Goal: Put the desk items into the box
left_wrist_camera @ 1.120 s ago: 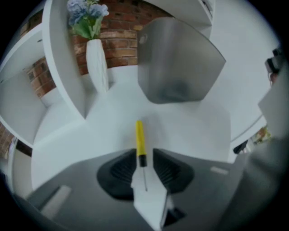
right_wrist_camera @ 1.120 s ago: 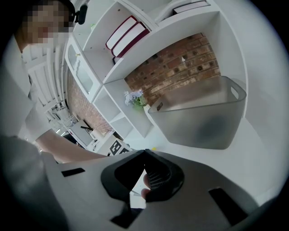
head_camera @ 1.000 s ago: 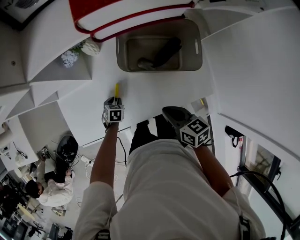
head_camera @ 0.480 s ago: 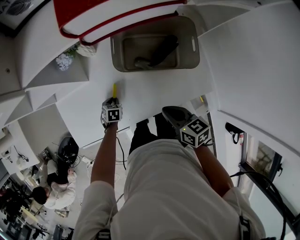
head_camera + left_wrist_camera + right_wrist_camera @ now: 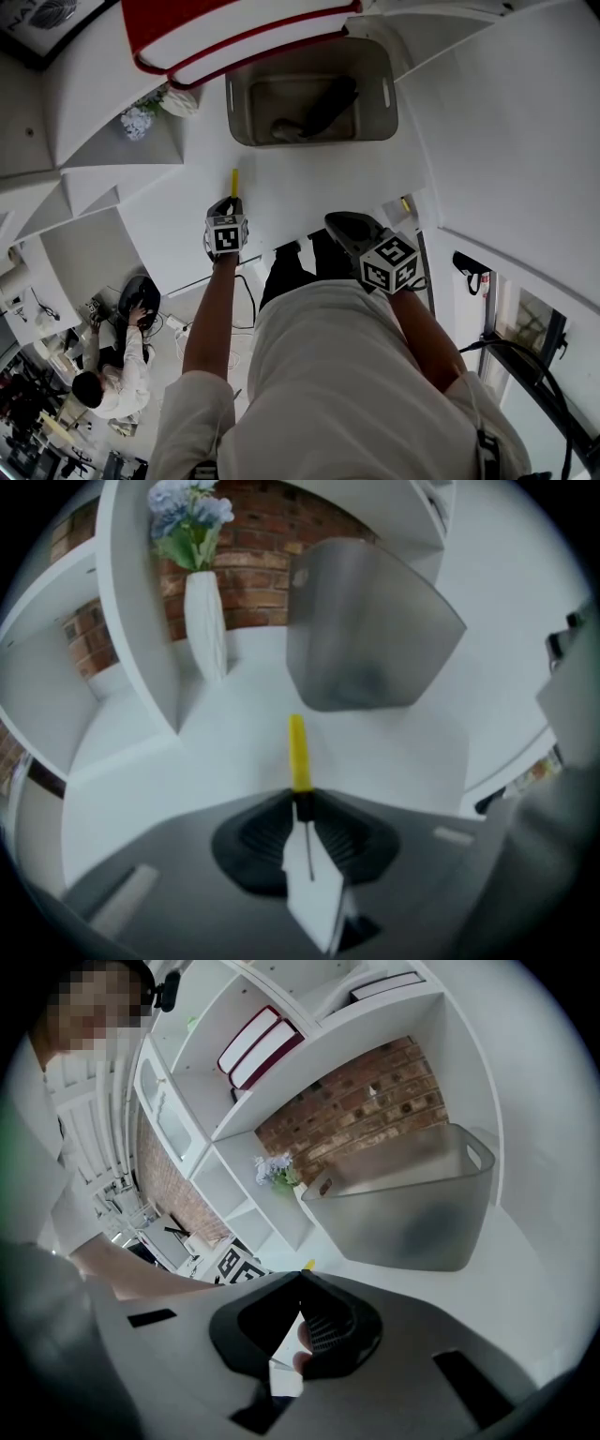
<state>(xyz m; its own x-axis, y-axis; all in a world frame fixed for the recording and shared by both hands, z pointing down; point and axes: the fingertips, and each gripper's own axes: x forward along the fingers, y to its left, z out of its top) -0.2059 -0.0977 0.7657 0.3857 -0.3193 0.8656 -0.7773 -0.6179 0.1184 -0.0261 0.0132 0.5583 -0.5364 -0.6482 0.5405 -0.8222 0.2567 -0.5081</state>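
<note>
**A:** What have your left tongs got?

**B:** My left tongs [image 5: 302,801] are clenched on the black end of a slim yellow pen [image 5: 298,750]. The jaws have just been closing on it. The yellow shaft sticks out towards twelve o'clock over the white desk [image 5: 309,187].

**A:** And the box?

**B:** The grey translucent plastic box [image 5: 384,94] stands at about one o'clock from that pen, well apart from it. A dark elongated object [image 5: 323,103] lies inside. The pen is outside the box.

**A:** Your other hand?

**B:** My right tongs [image 5: 300,1274] sit at three o'clock from the left ones, with the jaw tips together and nothing between them. A white vase of pale flowers [image 5: 204,621] stands at ten o'clock.
</note>
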